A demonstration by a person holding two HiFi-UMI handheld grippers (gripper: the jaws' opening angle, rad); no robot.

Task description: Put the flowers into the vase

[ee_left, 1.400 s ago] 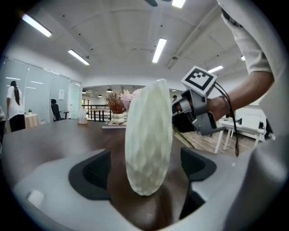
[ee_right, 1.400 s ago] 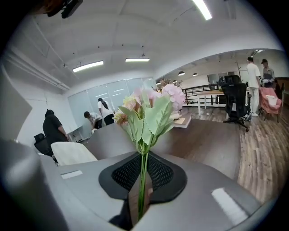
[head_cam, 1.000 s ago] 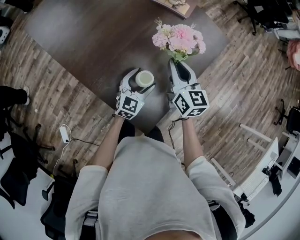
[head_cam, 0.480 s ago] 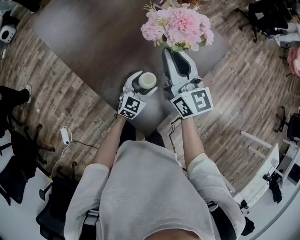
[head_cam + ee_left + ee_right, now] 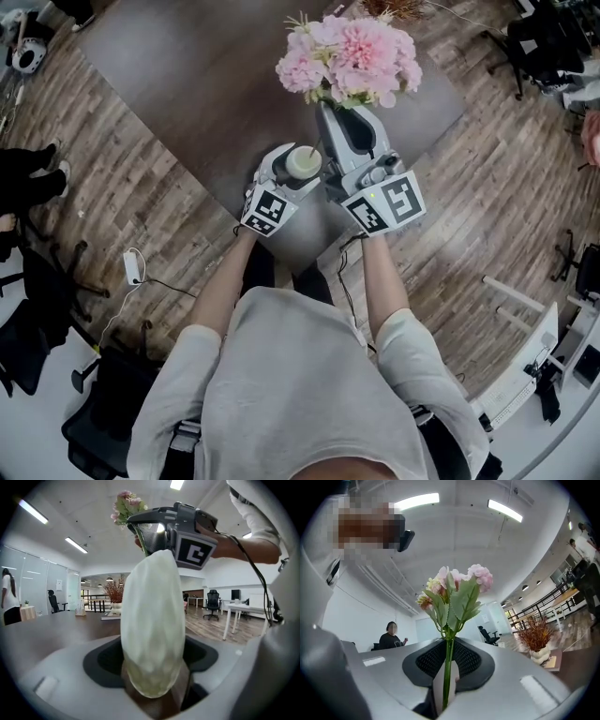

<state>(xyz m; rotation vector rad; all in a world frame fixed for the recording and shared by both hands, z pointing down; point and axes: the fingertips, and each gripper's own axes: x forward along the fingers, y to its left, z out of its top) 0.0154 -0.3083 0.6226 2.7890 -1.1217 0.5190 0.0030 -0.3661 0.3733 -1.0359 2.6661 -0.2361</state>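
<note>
My left tongs (image 5: 292,170) are clamped around the pale, narrow-necked vase (image 5: 303,160), which stands near the front edge of the dark desk (image 5: 187,84). My right tongs (image 5: 343,111) are pinched almost together on the green stem (image 5: 448,667) of the flowers (image 5: 349,58). The pink heads are raised above the vase and just past its mouth.

I cannot see the lower end of the stem in any view, so I judge the main risk is catching it on the vase rim. I would bring the right tongs directly over the mouth and turn the stem upright. Then I would lower it slowly, watching the left gripper view, where the vase (image 5: 151,620) fills the centre. The left grip should hold firm without tilting the vase. I would part the right tongs only once the stem is well inside.
</note>
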